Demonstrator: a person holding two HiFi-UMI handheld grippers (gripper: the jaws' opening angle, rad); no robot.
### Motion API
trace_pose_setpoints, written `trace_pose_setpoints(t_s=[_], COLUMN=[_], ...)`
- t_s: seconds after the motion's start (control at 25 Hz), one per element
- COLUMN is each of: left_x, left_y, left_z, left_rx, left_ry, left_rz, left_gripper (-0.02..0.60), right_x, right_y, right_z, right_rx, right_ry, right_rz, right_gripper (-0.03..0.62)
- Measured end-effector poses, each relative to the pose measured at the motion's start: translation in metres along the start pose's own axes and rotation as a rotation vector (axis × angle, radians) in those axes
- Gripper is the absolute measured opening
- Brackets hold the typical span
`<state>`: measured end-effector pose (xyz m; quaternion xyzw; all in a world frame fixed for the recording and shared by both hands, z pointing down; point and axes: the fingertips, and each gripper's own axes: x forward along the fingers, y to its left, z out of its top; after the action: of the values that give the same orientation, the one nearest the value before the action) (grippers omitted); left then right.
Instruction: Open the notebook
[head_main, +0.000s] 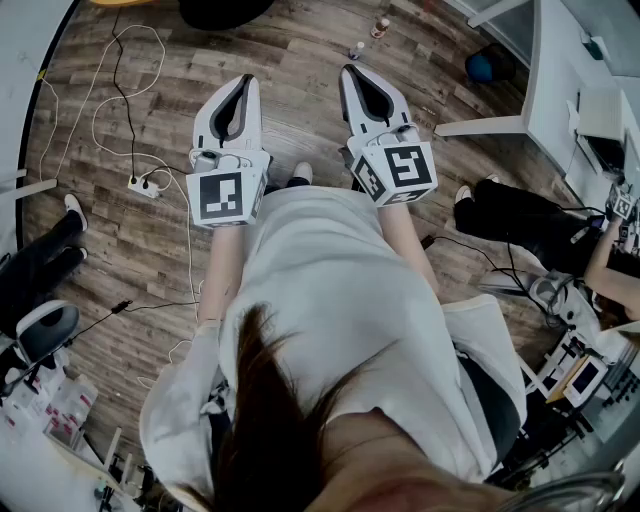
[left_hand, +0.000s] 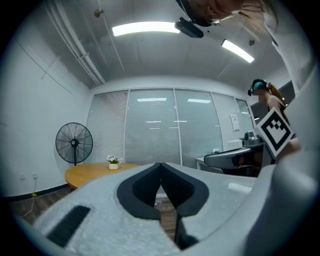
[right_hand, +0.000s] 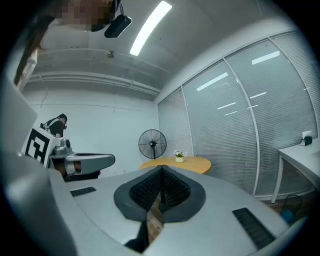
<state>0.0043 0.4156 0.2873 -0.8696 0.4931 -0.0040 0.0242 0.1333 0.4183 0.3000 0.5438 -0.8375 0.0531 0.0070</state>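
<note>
It was an office-like lab: blind-backed glass partitions (left_hand: 170, 127), a round meeting table (left_hand: 95, 173), a pedestal fan (left_hand: 74, 143) and a floor power strip (head_main: 147, 184).

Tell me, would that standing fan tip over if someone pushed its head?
Probably top-heavy: the fan has a wide round head on a thin pole. A push up high might tip it; a push low down would more likely slide it. Its base is hidden behind the table, so its footing is unclear.

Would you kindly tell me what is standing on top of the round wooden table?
A small pot of white flowers stands on the round table. The table's right part is covered by the left gripper, so anything lying there cannot be seen.
</note>
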Motion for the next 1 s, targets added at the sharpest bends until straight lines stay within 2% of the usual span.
trace_pose_setpoints(t_s=[0.12, 0.44, 0.64, 0.72, 0.76, 1.0], left_x=[0.001, 0.008, 0.01, 0.012, 0.013, 0.021], left_y=[-0.001, 0.004, 0.0, -0.004, -0.005, 0.007], left_z=[-0.001, 0.003, 0.0, -0.003, -0.004, -0.006], left_rx=[-0.018, -0.002, -0.025, -0.047, -0.056, -0.056], left_ry=[-0.003, 0.004, -0.011, -0.008, -0.003, 0.009], left_rz=[0.003, 0.008, -0.003, -0.021, -0.031, -0.046], left_gripper=[0.017, 0.017, 0.017, 0.035, 0.097, 0.092], right_x=[-0.001, 0.004, 0.002, 0.0, -0.001, 0.011], right_y=[-0.002, -0.002, -0.004, -0.008, -0.009, -0.012], right_z=[0.001, 0.002, 0.01, 0.014, 0.015, 0.008], right_rx=[-0.003, -0.029, -0.048, -0.037, -0.029, -0.024], right_ry=[0.003, 0.012, -0.022, -0.047, -0.053, -0.023], right_rz=[0.002, 0.019, 0.032, 0.032, 0.031, 0.02], right_gripper=[-0.005, -0.006, -0.003, 0.0, 0.0, 0.0])
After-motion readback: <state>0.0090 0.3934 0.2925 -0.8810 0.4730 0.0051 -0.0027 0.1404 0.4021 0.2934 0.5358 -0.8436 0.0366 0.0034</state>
